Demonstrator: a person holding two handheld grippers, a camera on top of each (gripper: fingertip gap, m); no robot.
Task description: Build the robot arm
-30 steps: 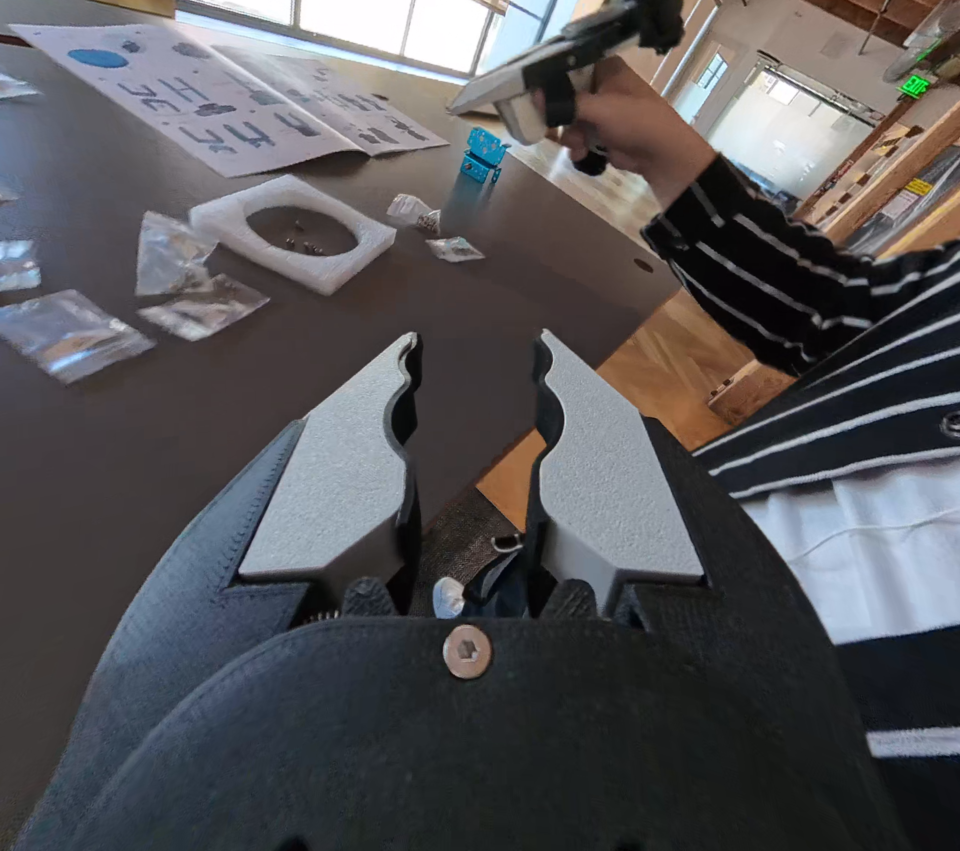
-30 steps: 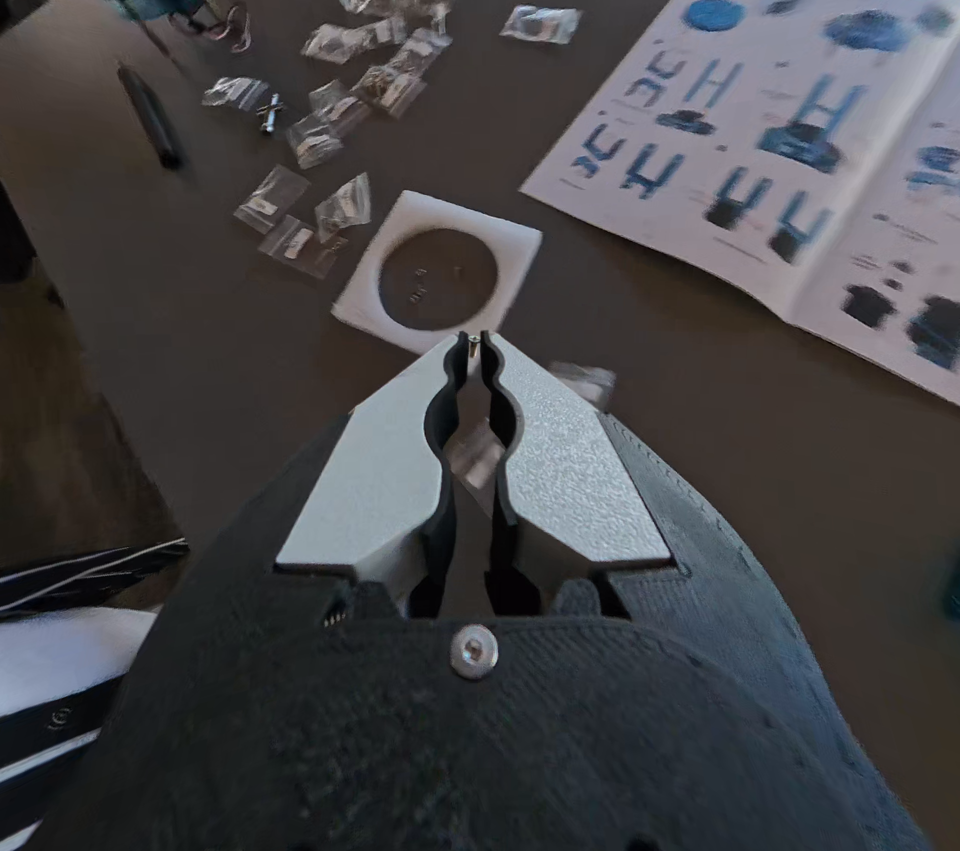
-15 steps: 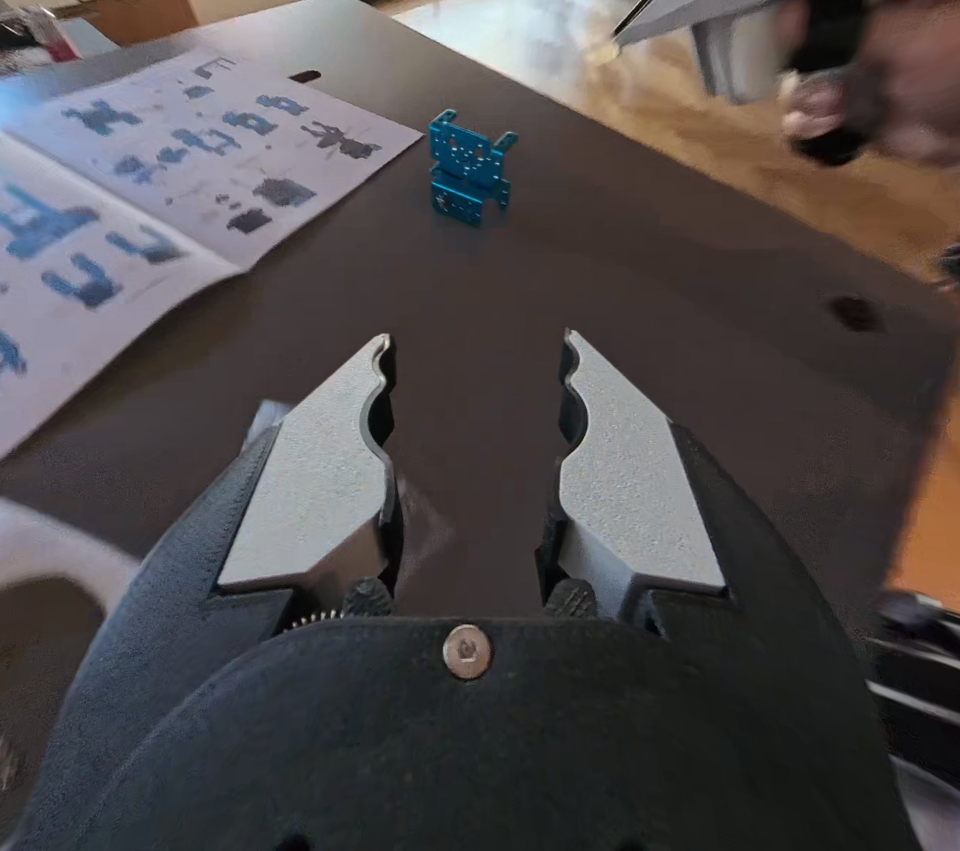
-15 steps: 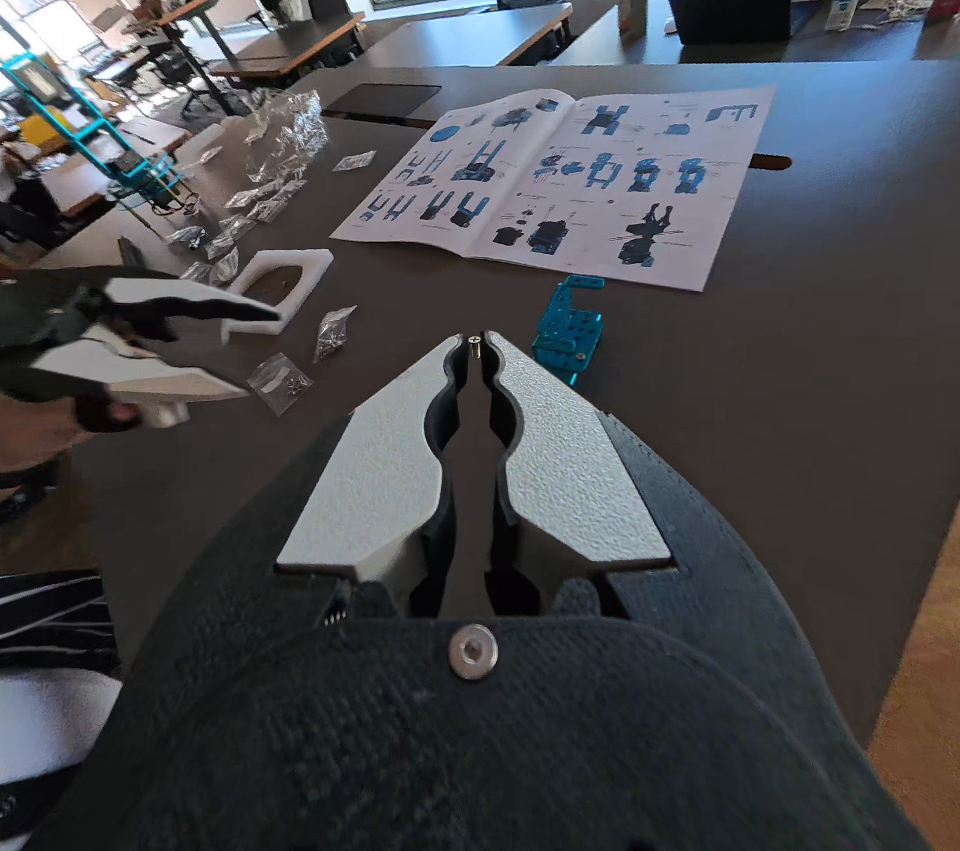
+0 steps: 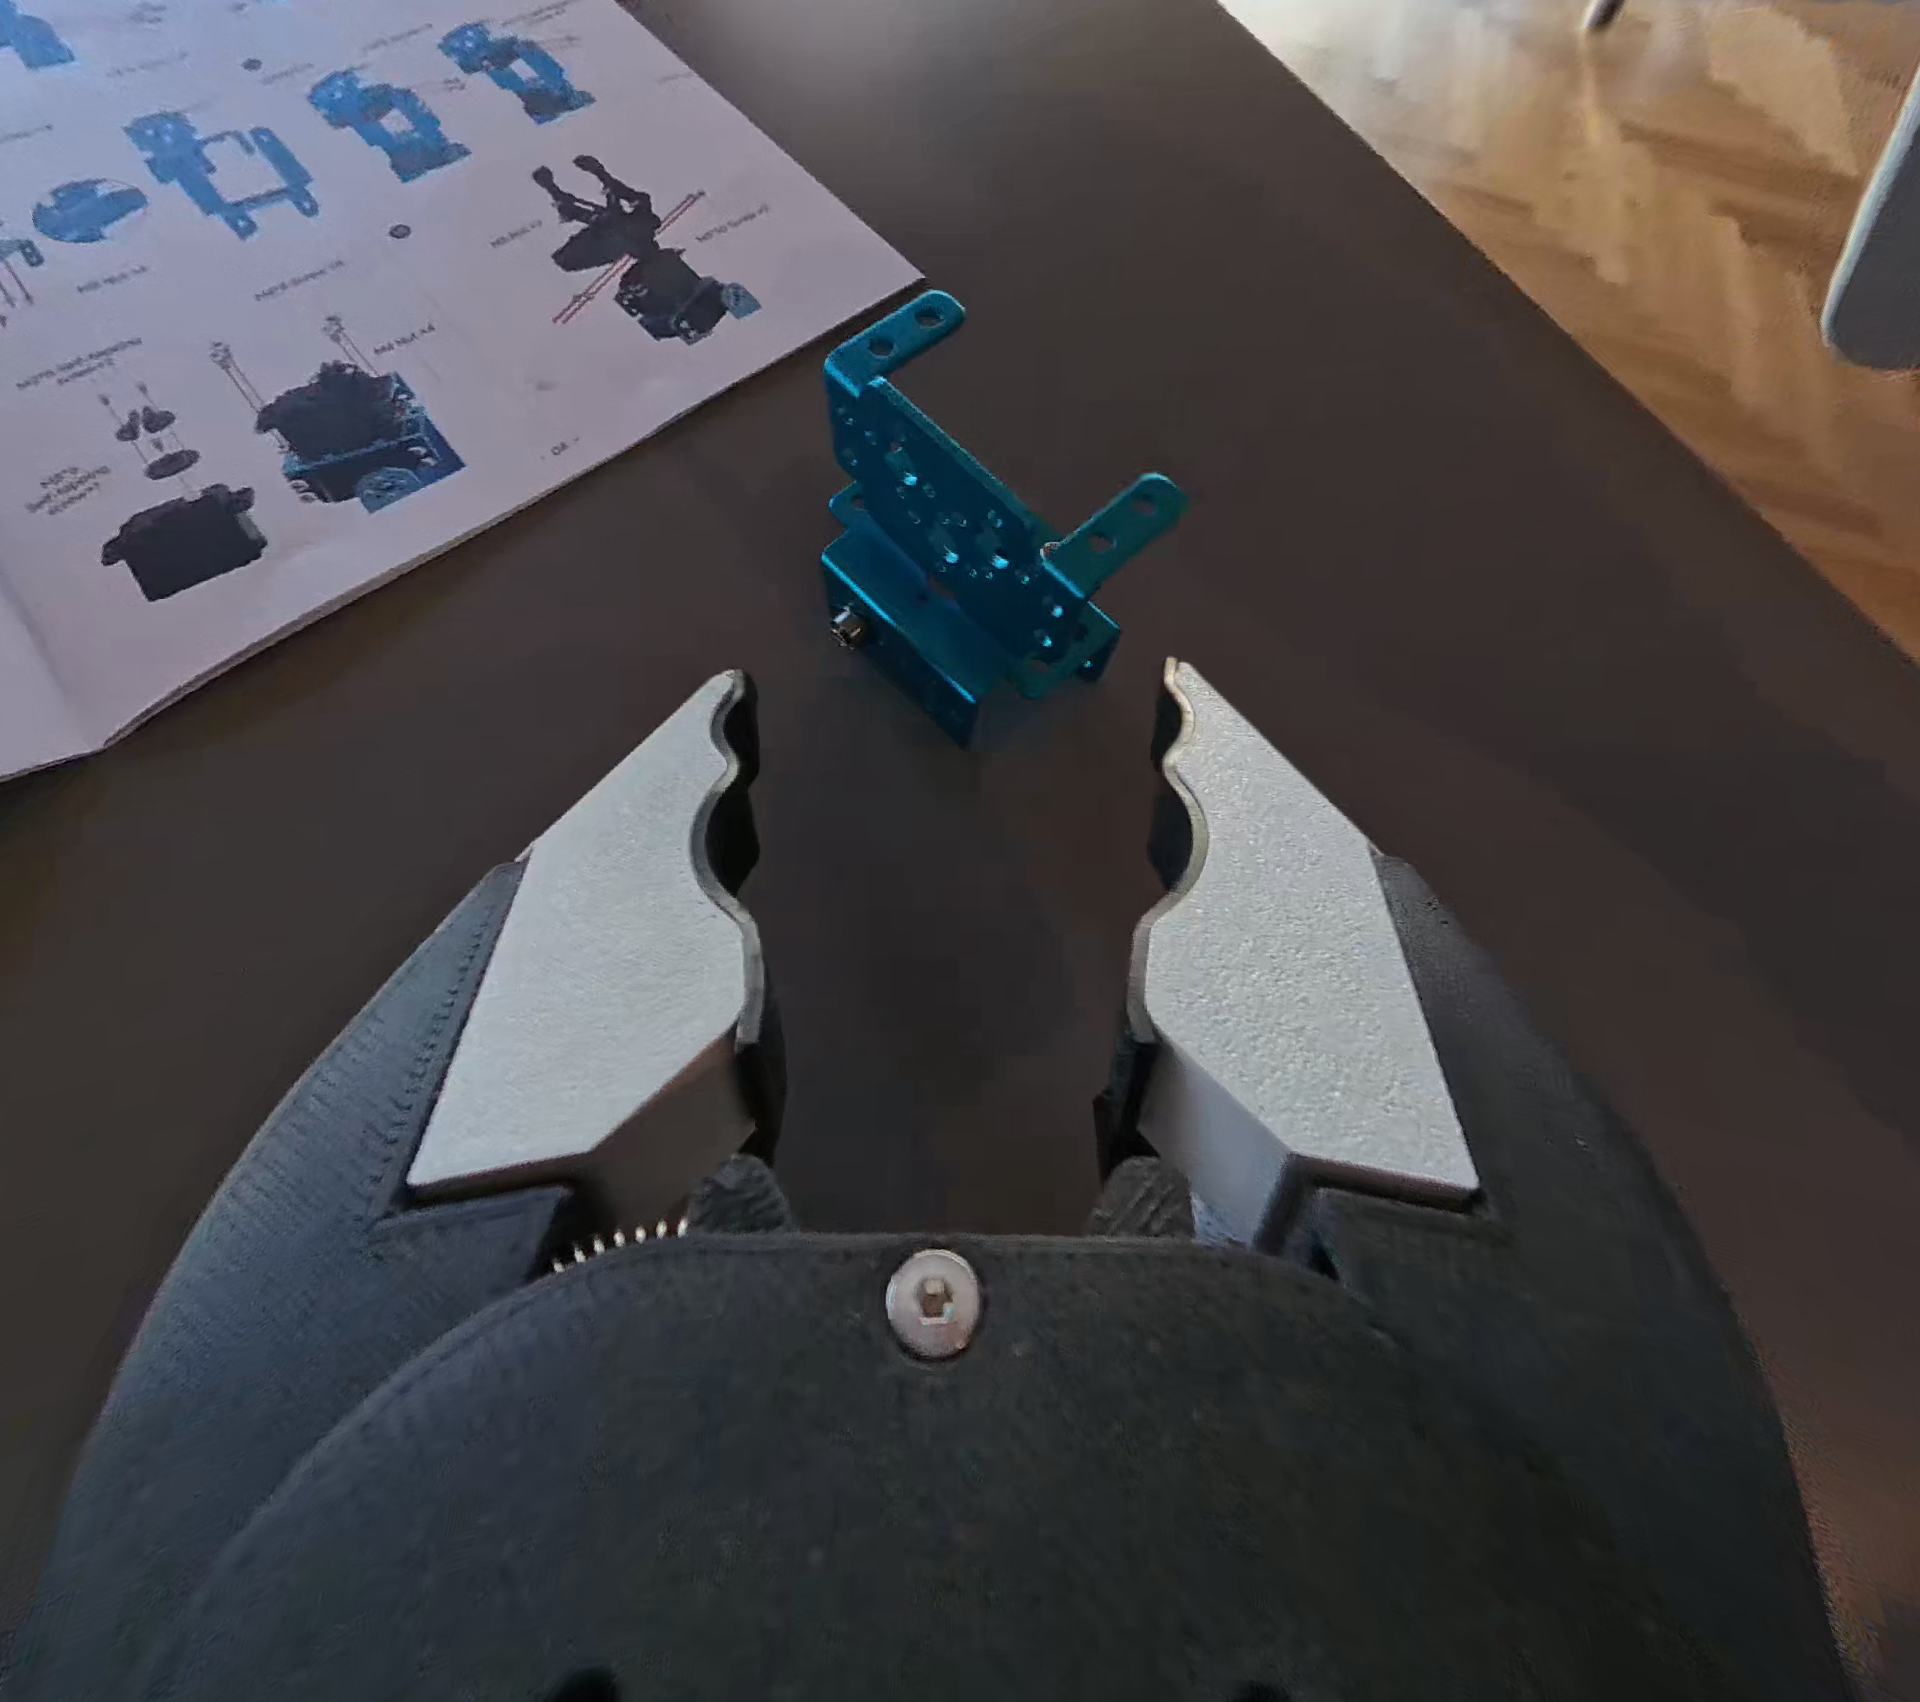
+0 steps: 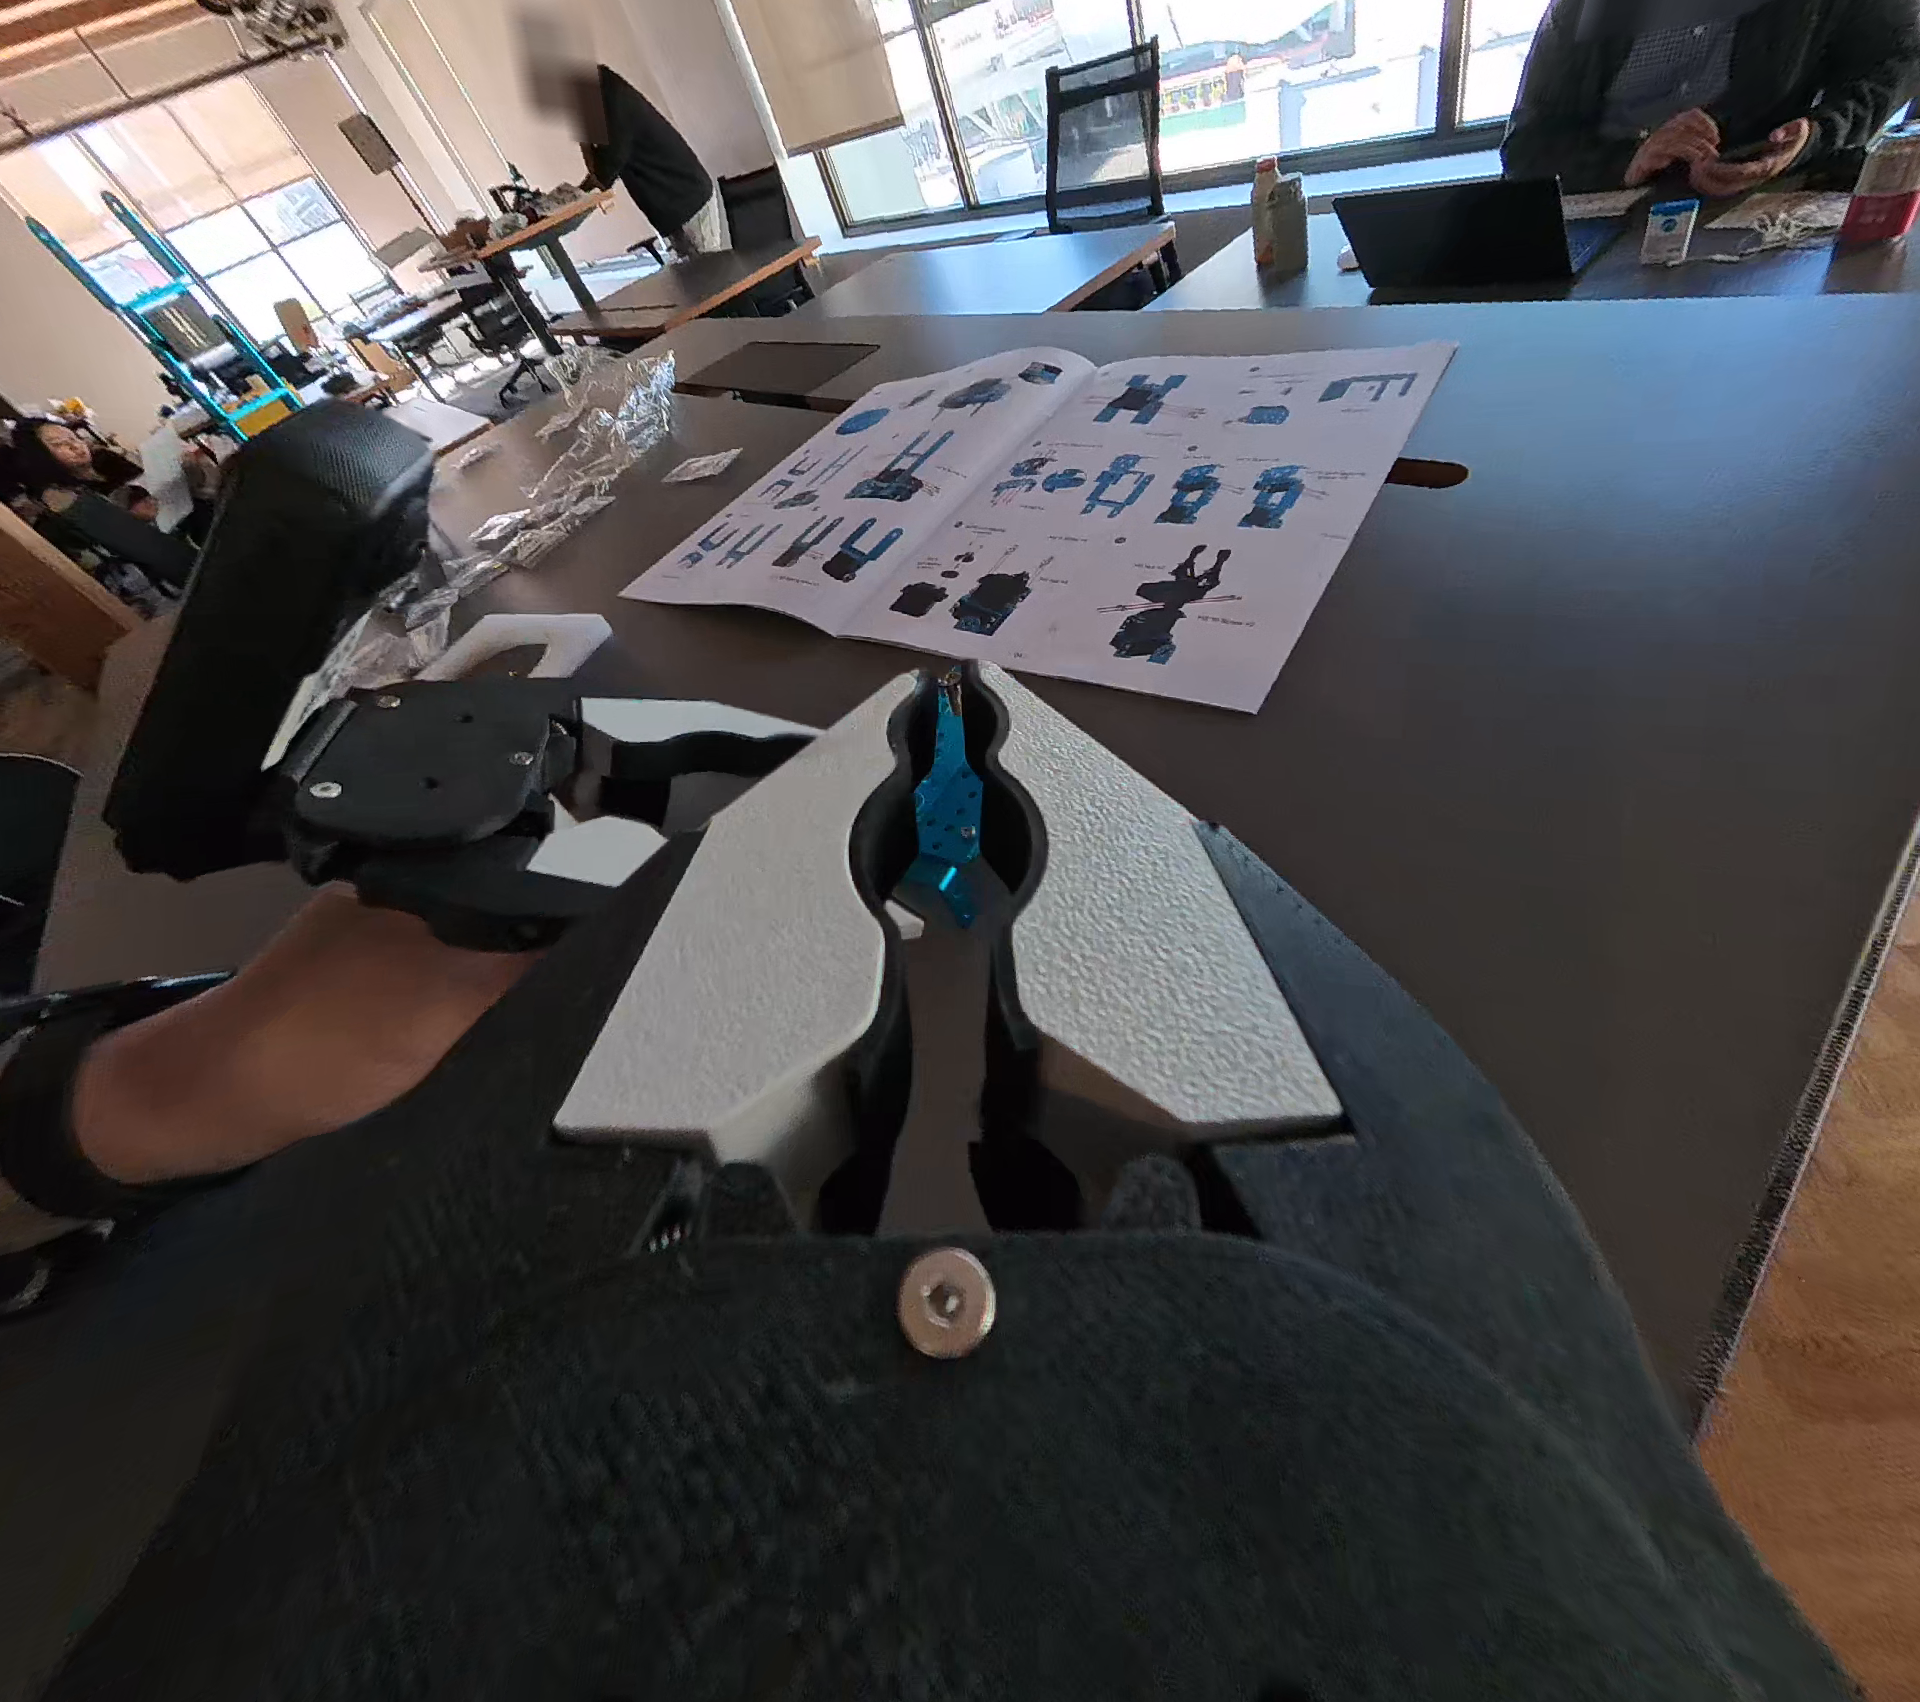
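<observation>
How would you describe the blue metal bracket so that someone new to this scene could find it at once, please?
On the dark table, find the open instruction booklet. Just off its near right corner stands the blue metal bracket, ahead of the open left gripper. It is the only blue perforated metal piece on the table.

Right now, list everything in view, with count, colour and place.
bracket: one, blue metal, on table just ahead of left tongs
booklet: one, white with blue pictures, open on table
foam frame: one, white, left of booklet
plastic bags: several, clear, far left of table
table: one, dark brown
laptop: one, black, far desk
screw: one, silver, pinched at right tongs' tips
left tongs: one, grey fingers, open, empty
right tongs: one, grey fingers, shut on screw
</observation>
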